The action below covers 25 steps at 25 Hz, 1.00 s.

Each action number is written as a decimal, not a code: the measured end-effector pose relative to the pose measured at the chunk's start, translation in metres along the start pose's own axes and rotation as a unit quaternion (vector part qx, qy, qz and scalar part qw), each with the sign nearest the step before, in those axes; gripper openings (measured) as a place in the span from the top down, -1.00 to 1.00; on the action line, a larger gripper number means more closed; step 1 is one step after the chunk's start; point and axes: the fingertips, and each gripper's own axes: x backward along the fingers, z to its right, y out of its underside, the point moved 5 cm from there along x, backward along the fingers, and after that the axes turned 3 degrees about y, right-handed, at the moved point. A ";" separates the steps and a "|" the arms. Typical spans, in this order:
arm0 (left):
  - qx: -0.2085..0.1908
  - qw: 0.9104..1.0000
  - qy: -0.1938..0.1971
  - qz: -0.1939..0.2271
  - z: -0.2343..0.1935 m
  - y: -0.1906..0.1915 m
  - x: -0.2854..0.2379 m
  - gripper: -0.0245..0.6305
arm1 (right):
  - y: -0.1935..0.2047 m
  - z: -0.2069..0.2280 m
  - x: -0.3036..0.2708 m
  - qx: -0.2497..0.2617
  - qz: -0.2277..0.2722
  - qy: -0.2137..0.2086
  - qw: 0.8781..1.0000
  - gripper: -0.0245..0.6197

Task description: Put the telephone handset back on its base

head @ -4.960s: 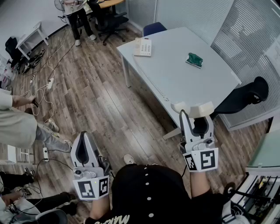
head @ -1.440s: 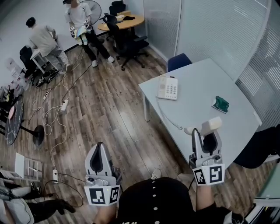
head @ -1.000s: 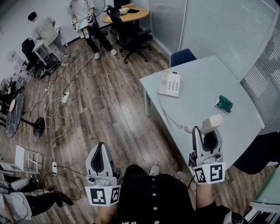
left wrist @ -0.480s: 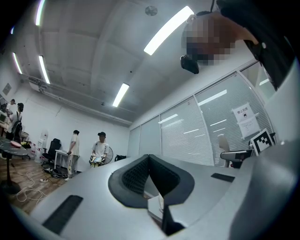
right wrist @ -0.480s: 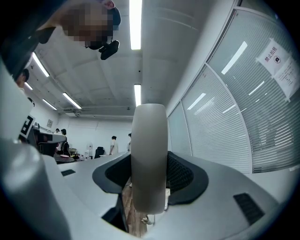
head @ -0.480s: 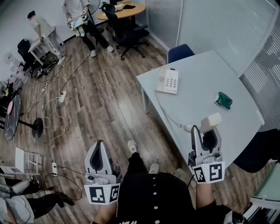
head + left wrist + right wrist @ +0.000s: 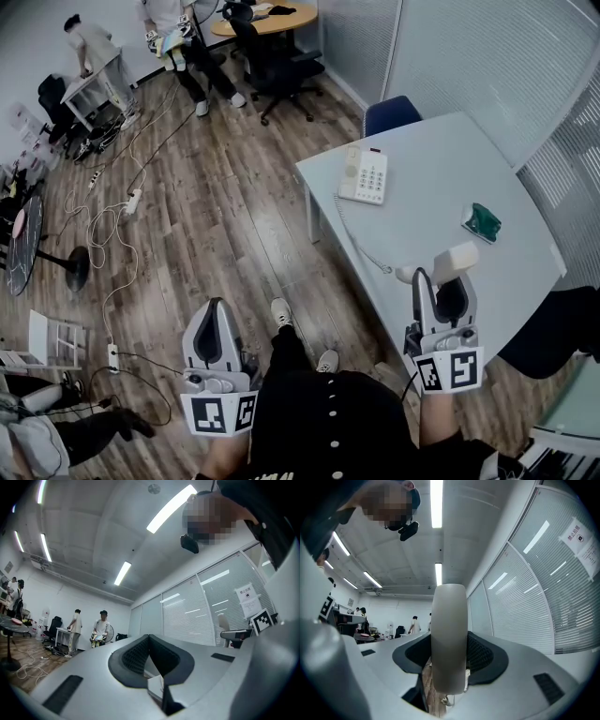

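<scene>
**Handset pinched at its middle, well short of the base**

My right hand-held gripper (image 7: 441,281) pinches the handset (image 7: 457,259) across its waist, with an end sticking out on each side. It is held well apart from the base (image 7: 364,175), on the side nearer me and over the edge of the bench (image 7: 441,169). The cradle on the base stands empty. The cord (image 7: 361,246) runs from the base along the bench to the handset's end.

I judge the handset light, stiff and hard-shelled, so it will not bend or crush. Its smooth rounded plastic could twist in the pads. The waist is the right place to hold it, since both ends stay free to drop into the cradle. The cord is the one thing that may tug or snag as I close on the base.

My left hand-held gripper (image 7: 215,309) is pressed together on nothing, far from the base and over the floor.
</scene>
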 end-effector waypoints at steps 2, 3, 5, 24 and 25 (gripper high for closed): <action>0.000 1.000 0.001 0.003 -0.003 0.002 -0.002 0.88 | 0.003 -0.002 -0.003 0.001 0.000 -0.001 1.000 0.18; -0.001 1.000 0.001 0.005 -0.004 0.003 -0.003 0.88 | 0.004 -0.003 -0.004 0.002 0.000 0.000 1.000 0.18; -0.002 1.000 0.002 0.008 -0.007 0.004 -0.007 0.88 | 0.005 -0.003 -0.009 0.002 0.001 0.002 1.000 0.18; 0.002 1.000 0.026 -0.001 -0.049 0.016 -0.103 0.88 | 0.015 0.003 -0.094 0.001 0.000 0.031 1.000 0.18; 0.002 1.000 0.027 -0.002 -0.052 0.017 -0.108 0.88 | 0.016 0.003 -0.098 0.001 -0.001 0.032 0.999 0.18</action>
